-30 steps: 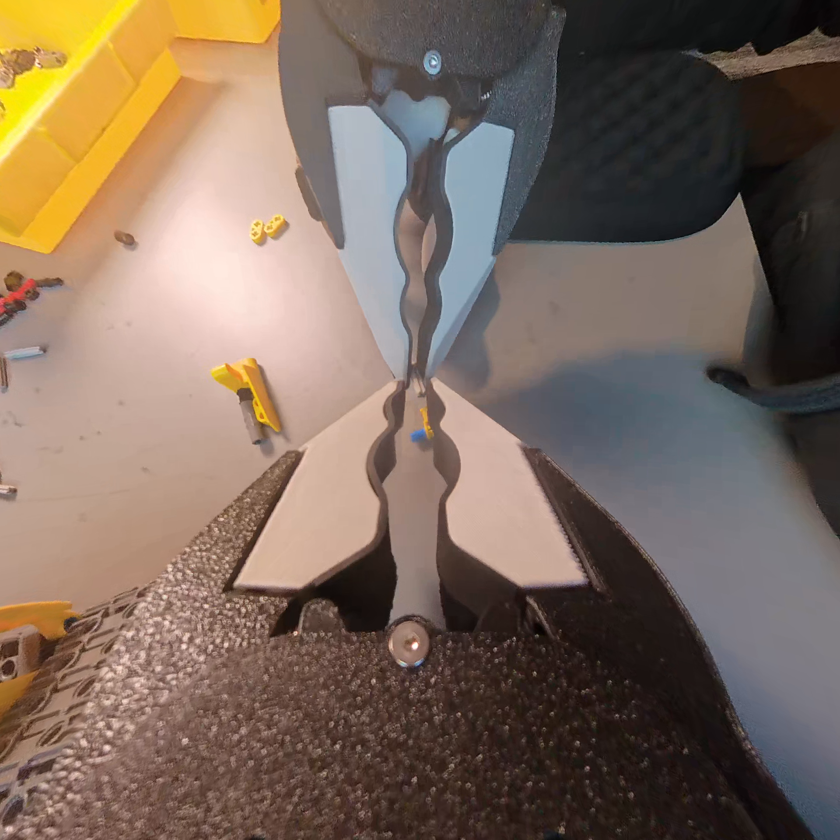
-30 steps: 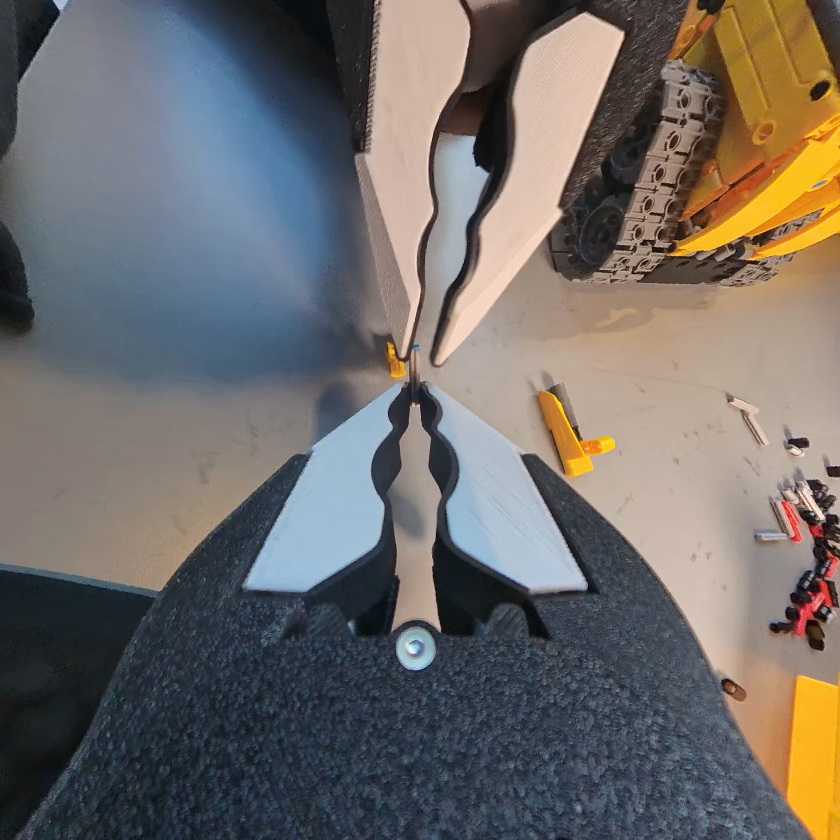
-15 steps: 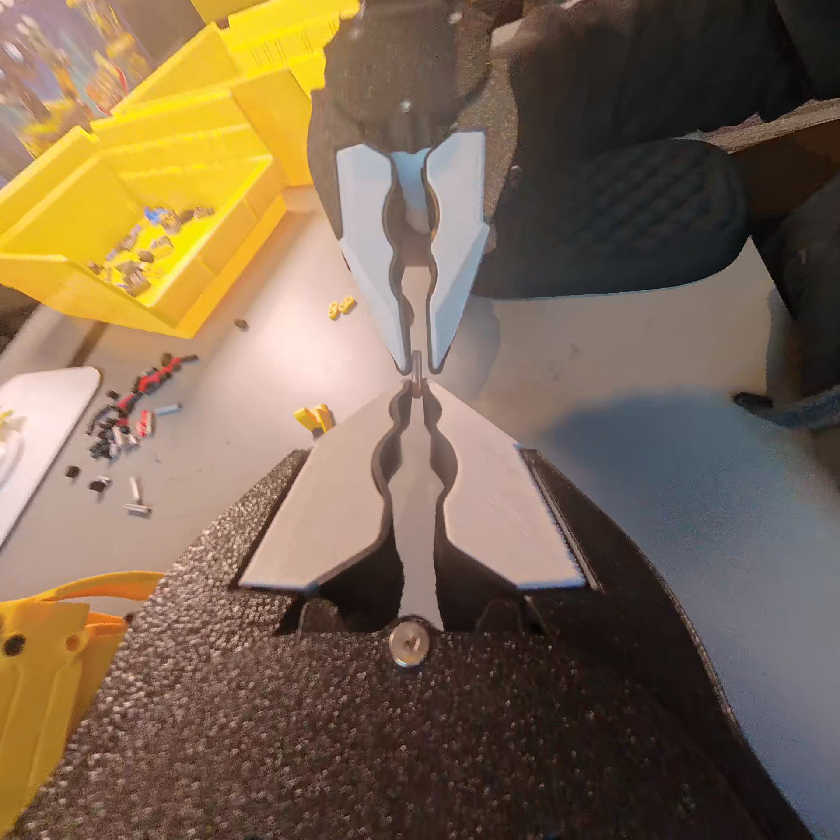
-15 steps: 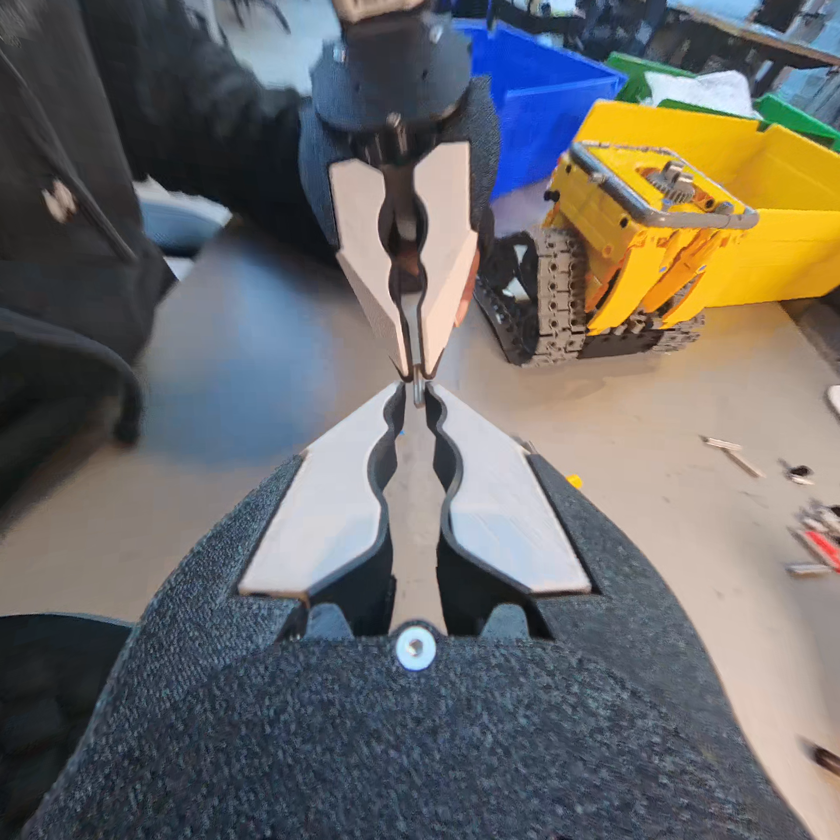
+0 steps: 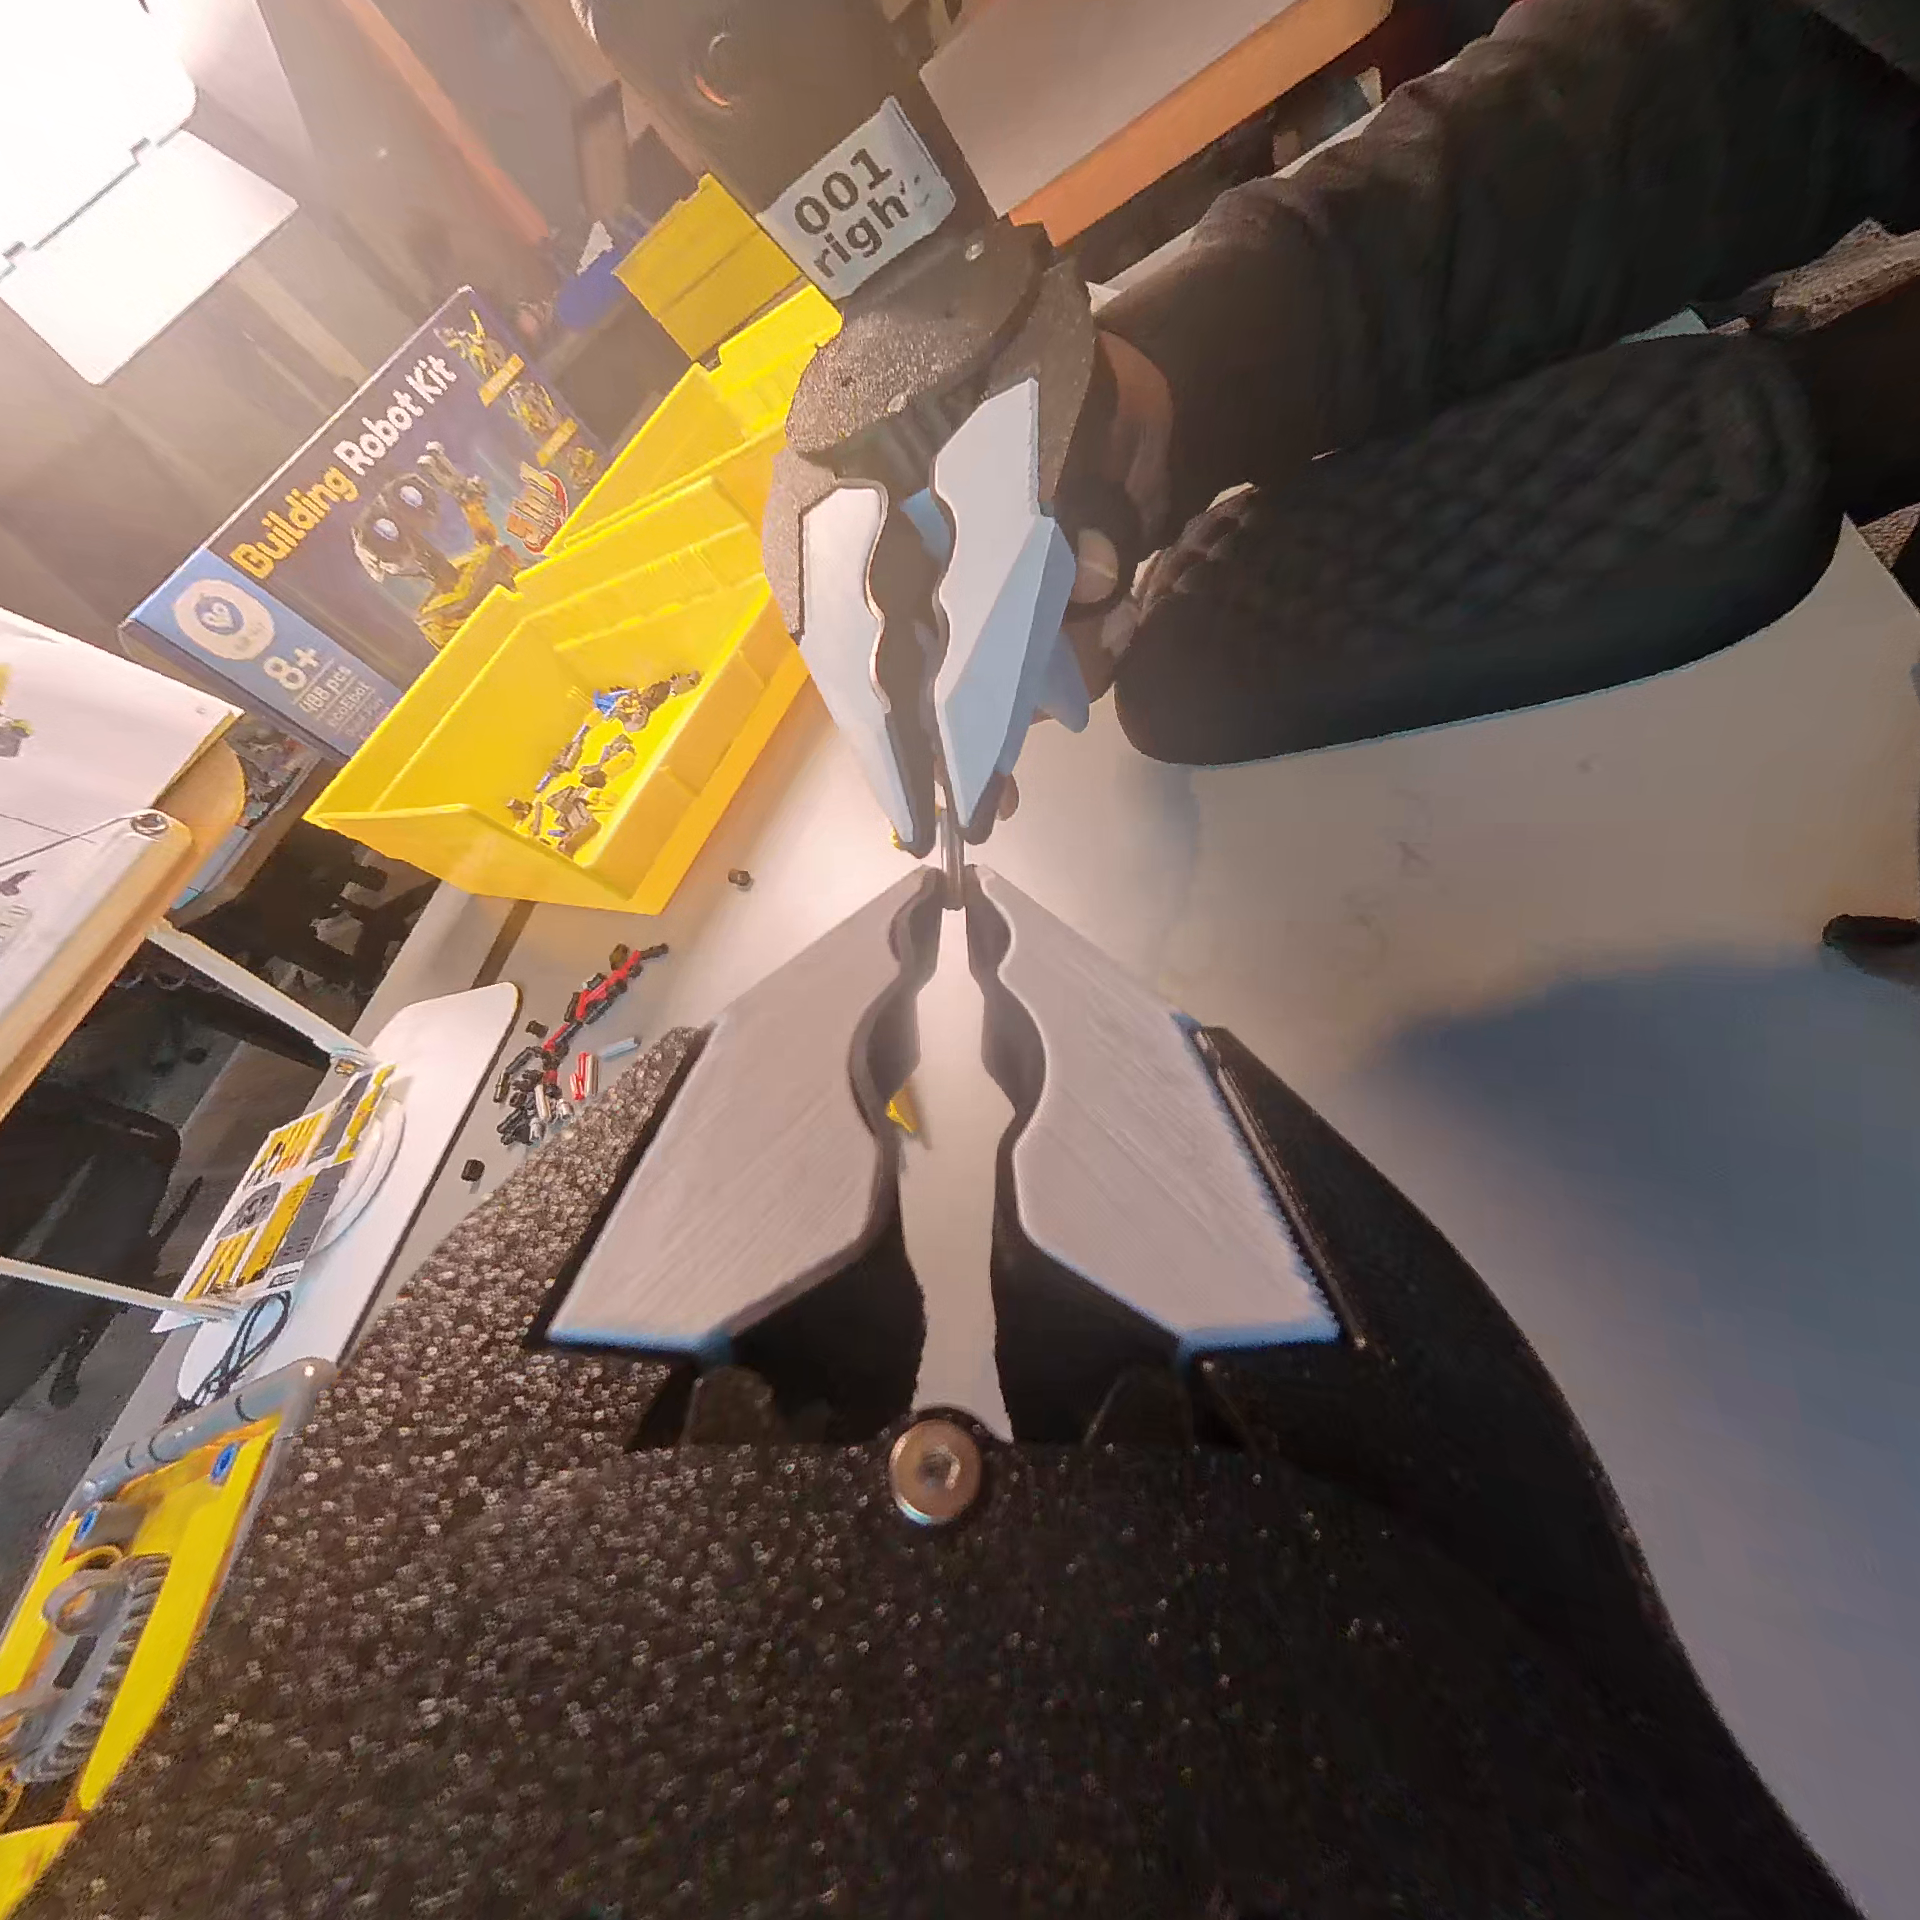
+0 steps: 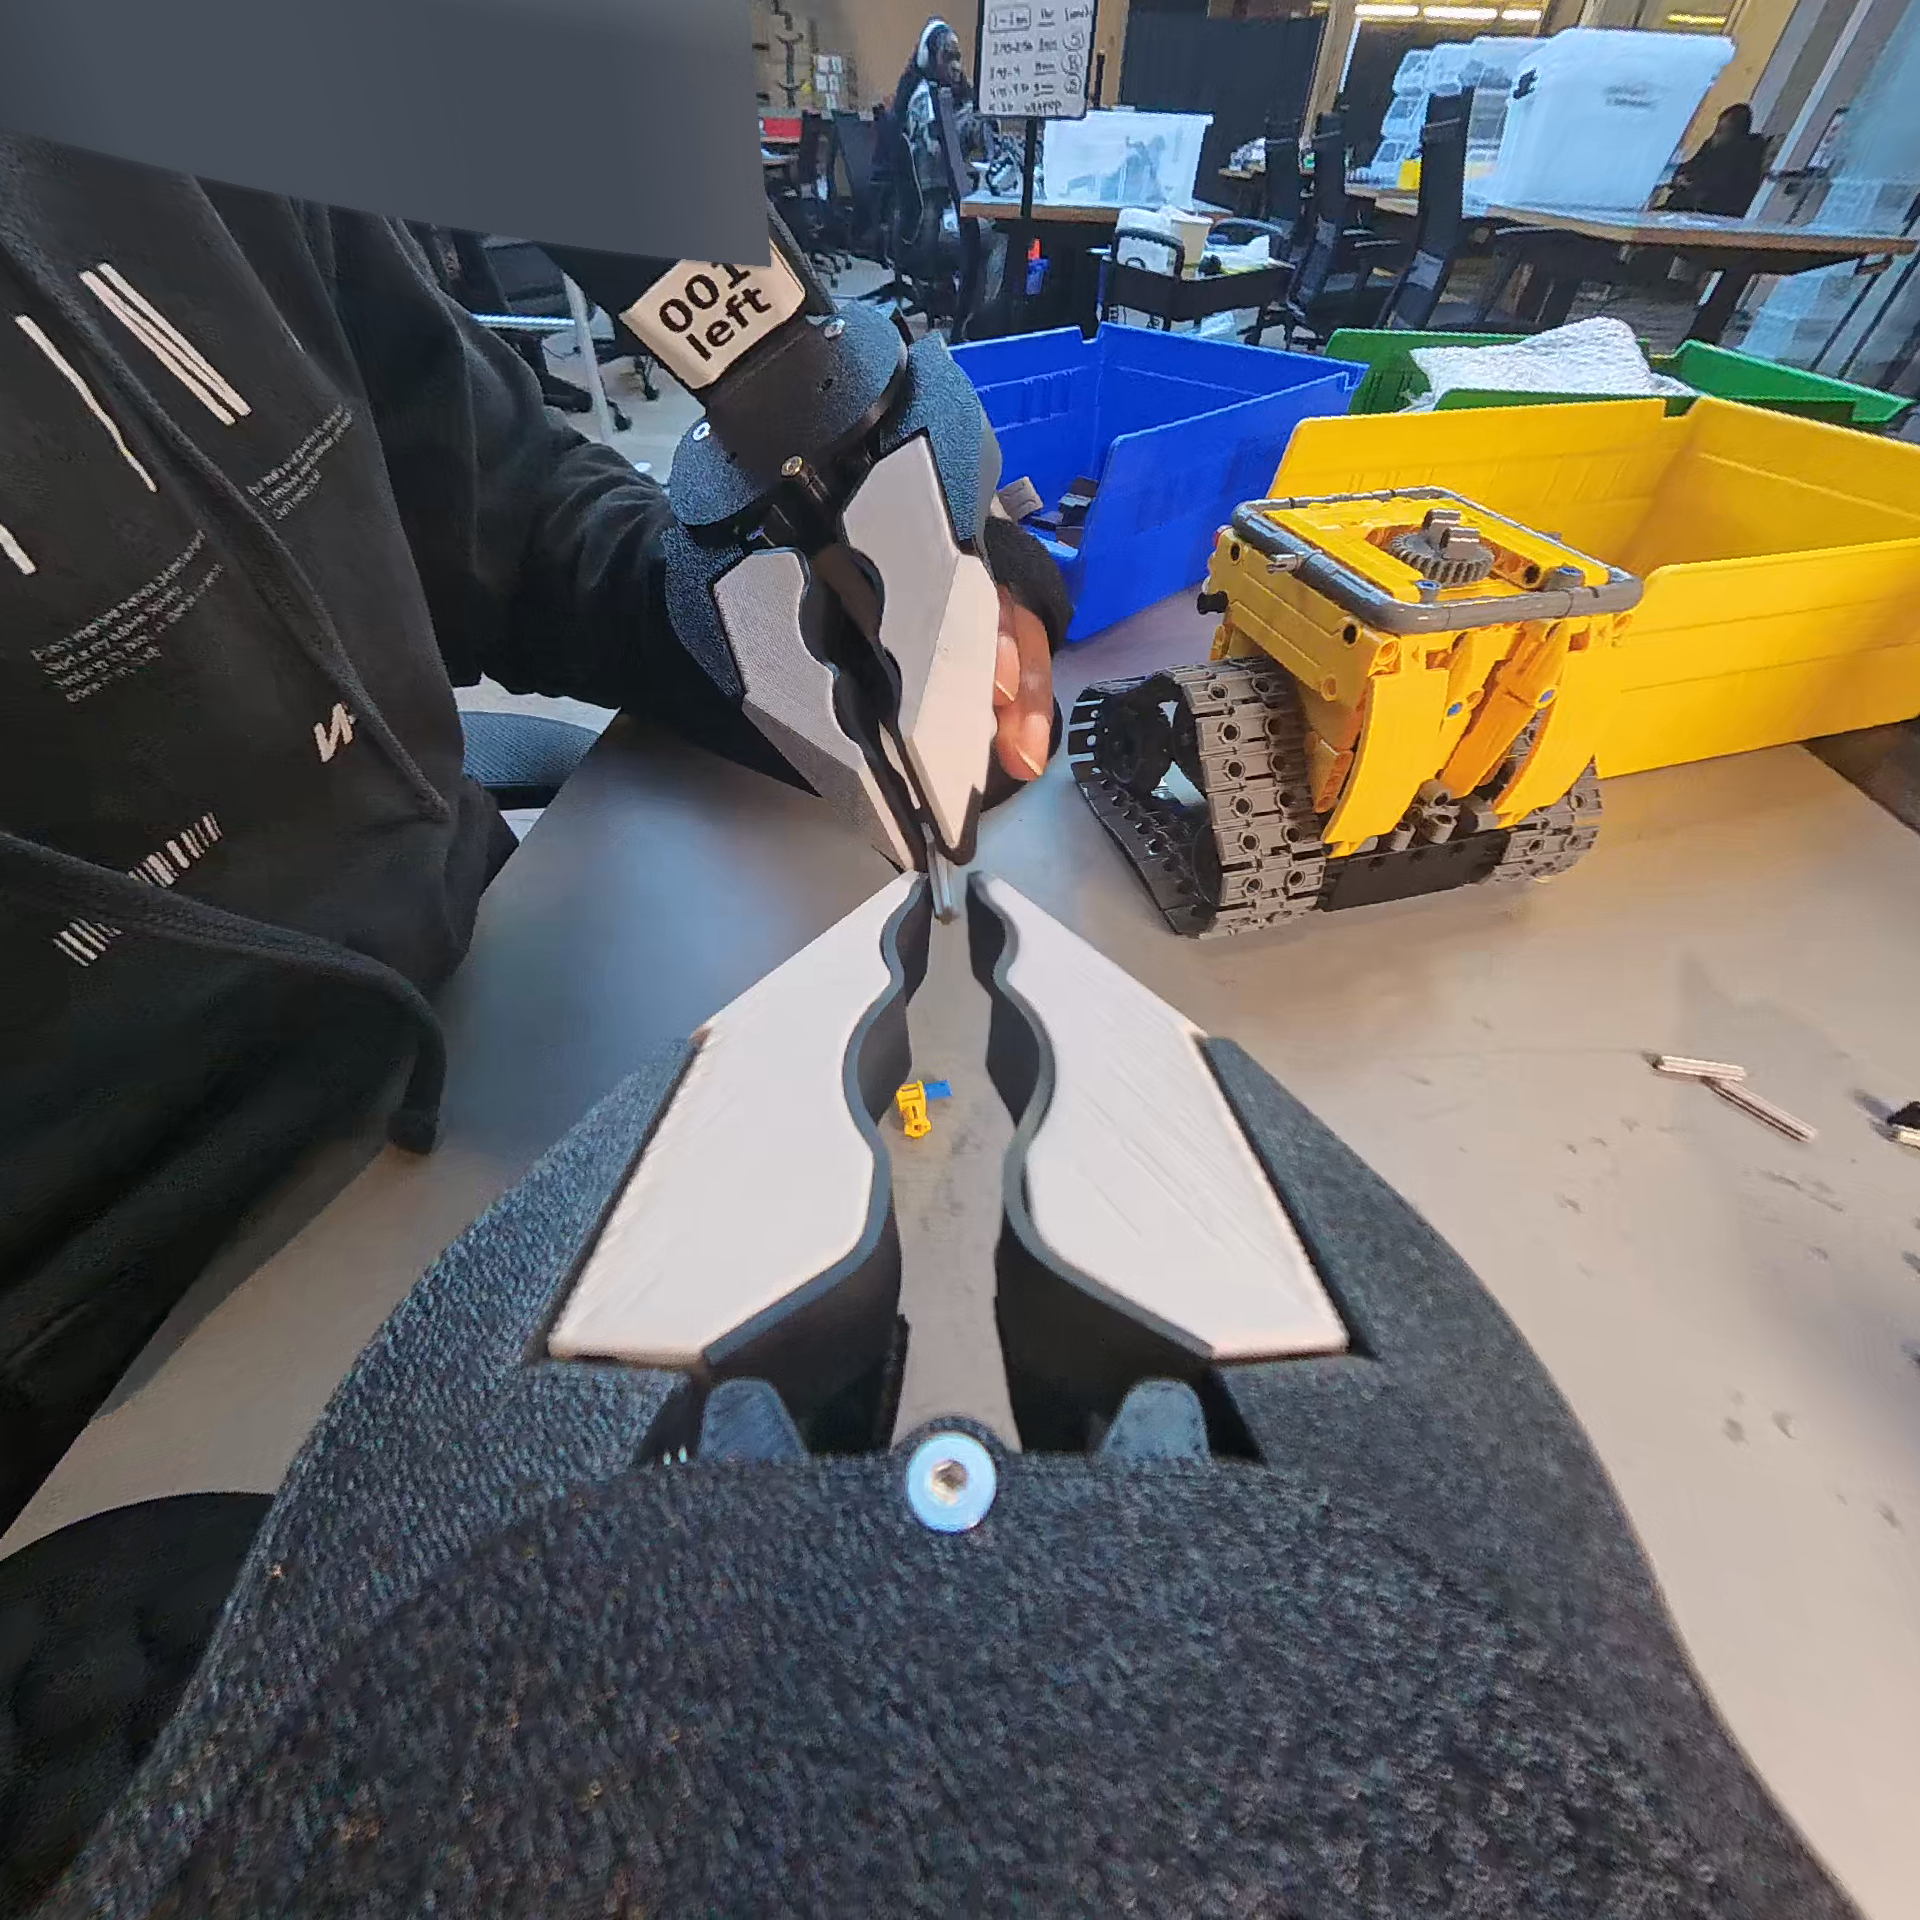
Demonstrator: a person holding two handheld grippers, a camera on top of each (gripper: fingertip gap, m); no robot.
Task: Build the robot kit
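Note:
My left gripper (image 5: pixel 951 883) and right gripper (image 6: pixel 945 883) meet tip to tip above the grey table (image 6: pixel 1455 1039). A thin dark grey pin (image 5: pixel 951 860) is pinched between both pairs of tips; it also shows in the right wrist view (image 6: pixel 943 894). Each gripper appears in the other's view: the right gripper (image 5: pixel 940 821) from above, the left gripper (image 6: pixel 940 847) likewise. Both jaws are nearly closed on the pin. A small yellow and blue piece (image 6: pixel 920 1107) lies on the table under the grippers, and shows as a yellow speck in the left wrist view (image 5: pixel 902 1114).
A yellow tracked brick model (image 6: pixel 1382 707) stands to the right, with yellow (image 6: pixel 1766 582) and blue (image 6: pixel 1143 436) bins behind. A yellow parts tray (image 5: pixel 582 707), kit box (image 5: pixel 384 499), loose small parts (image 5: pixel 561 1049) and grey pins (image 6: pixel 1725 1091) lie around. A person in black (image 6: pixel 260 623) sits close. My left and right fingertips are right by each other.
Both grippers have risen from the table and tilted up, still tip to tip on the pin. The yellow and blue piece now lies on the table below them.

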